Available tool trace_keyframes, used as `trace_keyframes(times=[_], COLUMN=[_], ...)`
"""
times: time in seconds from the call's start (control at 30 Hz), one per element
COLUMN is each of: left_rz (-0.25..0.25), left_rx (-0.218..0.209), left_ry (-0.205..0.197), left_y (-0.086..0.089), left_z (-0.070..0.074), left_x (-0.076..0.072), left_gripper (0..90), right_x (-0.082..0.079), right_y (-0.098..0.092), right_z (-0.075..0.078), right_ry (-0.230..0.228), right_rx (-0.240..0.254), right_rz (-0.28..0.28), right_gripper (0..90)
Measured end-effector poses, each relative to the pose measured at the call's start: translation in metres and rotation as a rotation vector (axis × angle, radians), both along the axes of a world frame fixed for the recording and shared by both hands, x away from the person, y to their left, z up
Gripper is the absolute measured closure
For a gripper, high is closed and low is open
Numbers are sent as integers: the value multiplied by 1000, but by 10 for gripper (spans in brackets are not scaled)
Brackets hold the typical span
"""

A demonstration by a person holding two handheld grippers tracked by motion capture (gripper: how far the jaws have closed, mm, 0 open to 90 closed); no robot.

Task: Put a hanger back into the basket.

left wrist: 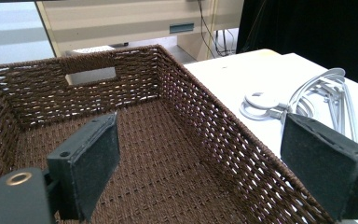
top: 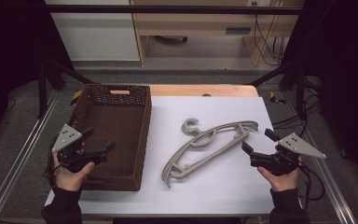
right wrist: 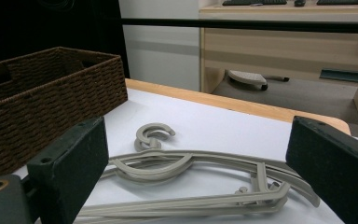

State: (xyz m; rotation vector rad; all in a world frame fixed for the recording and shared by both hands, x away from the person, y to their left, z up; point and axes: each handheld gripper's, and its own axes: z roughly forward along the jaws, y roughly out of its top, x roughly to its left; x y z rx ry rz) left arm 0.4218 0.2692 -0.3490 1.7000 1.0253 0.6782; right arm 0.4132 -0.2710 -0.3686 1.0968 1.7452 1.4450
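- Nearest in the high view, two hands hold the grippers low over the table (top: 214, 193): the left gripper (top: 101, 142) hangs above the near end of the brown woven basket (top: 140, 140), the right gripper (top: 258, 141) just right of the grey hangers (top: 205, 149), jaws apart, nothing between.
- Left gripper view: its black jaws stand wide and empty over the basket (left wrist: 168, 154) floor; the hangers (left wrist: 307, 100) lie beyond the basket's wall on the white sheet.
- Right gripper view: jaws spread wide, bare, framing the stacked hangers (right wrist: 182, 165) flat on the table, hooks toward the basket (right wrist: 42, 98).
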Motion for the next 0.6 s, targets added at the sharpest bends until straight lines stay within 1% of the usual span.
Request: trace_keyframes(times=[0.07,0.2,0.37,0.4,0.53,0.57,0.6], left_rz=[1,2,-2,-4,-15,-15,-25], left_rx=[9,10,16,17,10,10,15], left_ry=[2,2,-5,-7,-8,-8,-9], left_y=[-3,-6,-13,-17,-27,-27,-34], left_z=[-1,-1,2,4,6,6,8], left_x=[0,-2,-3,-4,-6,-6,-6], left_gripper=[113,116,122,123,129,131,132], right_x=[0,-1,-2,-3,-4,-4,-3], right_y=[-1,-2,-2,-1,0,0,1], right_z=[0,1,3,4,6,6,7], right_ry=[-3,3,7,2,4,4,8], right_rx=[2,10,3,-1,-7,-7,-13], right_rz=[-1,-6,-12,-14,-15,-15,-11], right_gripper=[57,61,64,69,75,75,77])
